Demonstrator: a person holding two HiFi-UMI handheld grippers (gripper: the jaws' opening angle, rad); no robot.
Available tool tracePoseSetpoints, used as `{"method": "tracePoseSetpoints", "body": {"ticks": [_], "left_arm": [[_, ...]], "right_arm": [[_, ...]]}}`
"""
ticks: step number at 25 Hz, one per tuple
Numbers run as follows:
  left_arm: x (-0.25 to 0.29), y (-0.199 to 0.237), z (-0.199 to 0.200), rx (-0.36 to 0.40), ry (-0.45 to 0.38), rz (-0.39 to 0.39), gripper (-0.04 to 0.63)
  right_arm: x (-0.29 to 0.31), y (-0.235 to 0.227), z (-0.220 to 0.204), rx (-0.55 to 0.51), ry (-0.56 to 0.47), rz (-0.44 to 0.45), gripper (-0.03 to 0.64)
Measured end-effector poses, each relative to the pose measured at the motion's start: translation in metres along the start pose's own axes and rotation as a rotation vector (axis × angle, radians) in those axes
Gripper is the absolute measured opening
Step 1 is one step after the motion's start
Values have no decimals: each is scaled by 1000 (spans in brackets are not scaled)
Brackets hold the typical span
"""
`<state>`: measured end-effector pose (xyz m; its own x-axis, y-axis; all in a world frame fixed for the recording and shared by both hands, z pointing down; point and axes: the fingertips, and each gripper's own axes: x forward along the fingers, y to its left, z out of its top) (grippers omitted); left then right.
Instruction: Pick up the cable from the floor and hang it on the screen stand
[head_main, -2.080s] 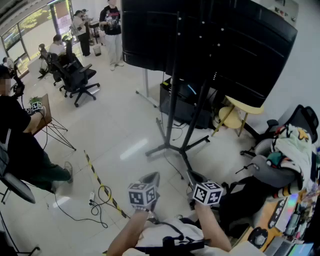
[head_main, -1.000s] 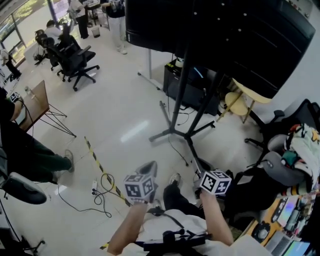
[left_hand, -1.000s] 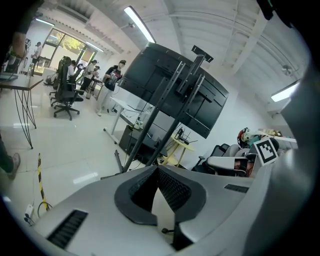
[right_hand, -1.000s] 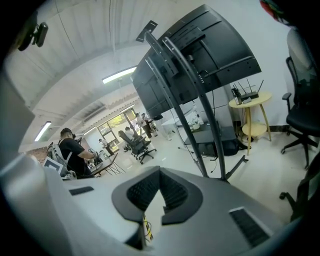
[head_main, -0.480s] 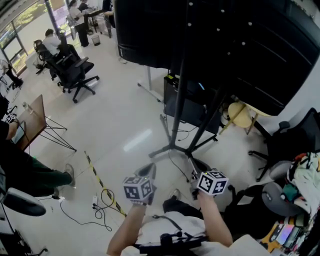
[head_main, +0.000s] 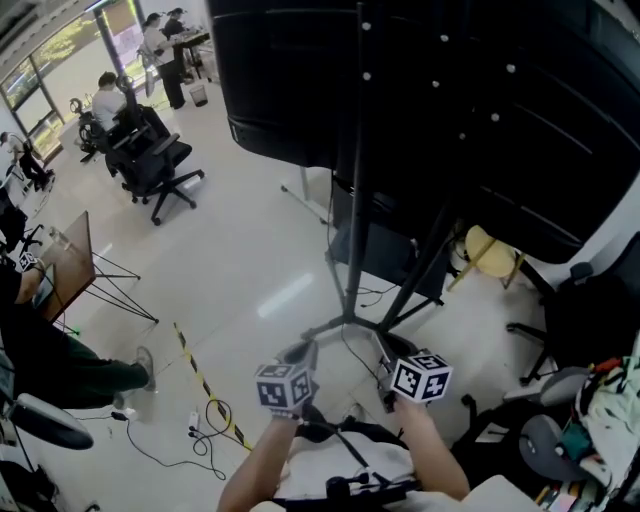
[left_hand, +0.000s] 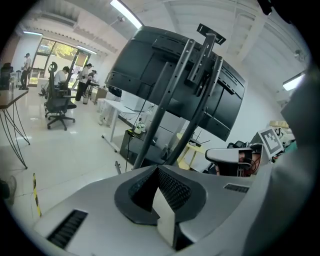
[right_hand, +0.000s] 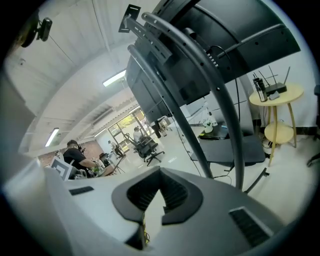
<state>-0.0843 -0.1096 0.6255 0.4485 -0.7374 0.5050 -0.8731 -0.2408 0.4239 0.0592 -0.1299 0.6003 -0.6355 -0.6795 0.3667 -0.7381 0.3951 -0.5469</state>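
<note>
**Both grippers empty, cable not yet picked up**

The left gripper (left_hand: 159, 186) and the right gripper (right_hand: 160, 191) are both closed with nothing between their pads. They are held side by side in front of the person and point toward the screen stand (head_main: 356, 200).

A thin dark cable (head_main: 200, 440) lies in loose loops on the floor (head_main: 250, 240). It is off to the person's left, just beside the yellow-and-black hazard tape (head_main: 200, 378) and a small white power strip (head_main: 192, 421). It looks like the one to fetch, though more leads trail round the stand's feet (head_main: 350, 325) and could be mistaken for it.

Several things could go wrong:
- A thin cable lying flat on hard tile is hard to pinch, so the jaws may close on nothing.
- If one end is plugged into the strip, lifting would drag the strip along.
- Slack loops could catch on the stand's splayed legs, which are also a trip risk.
- A cable draped carelessly may slide off the smooth tubes.

The floor is glossy white tile and reflects the daylight. The room is an open office, with black swivel chairs (head_main: 160, 160), a wooden table on wire legs (head_main: 72, 262), a round yellow side table (head_main: 487, 250) and people near the far windows.
</note>
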Motion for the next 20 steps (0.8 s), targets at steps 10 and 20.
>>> {"method": "tracePoseSetpoints", "body": {"ticks": [10,20], "left_arm": [[79,41,35,51,12,23,0],[187,98,63,71,103,-6,3]], "right_arm": [[60,-12,6,-48,51,25,8],[134,-49,32,-13,64,-66,8]]}}
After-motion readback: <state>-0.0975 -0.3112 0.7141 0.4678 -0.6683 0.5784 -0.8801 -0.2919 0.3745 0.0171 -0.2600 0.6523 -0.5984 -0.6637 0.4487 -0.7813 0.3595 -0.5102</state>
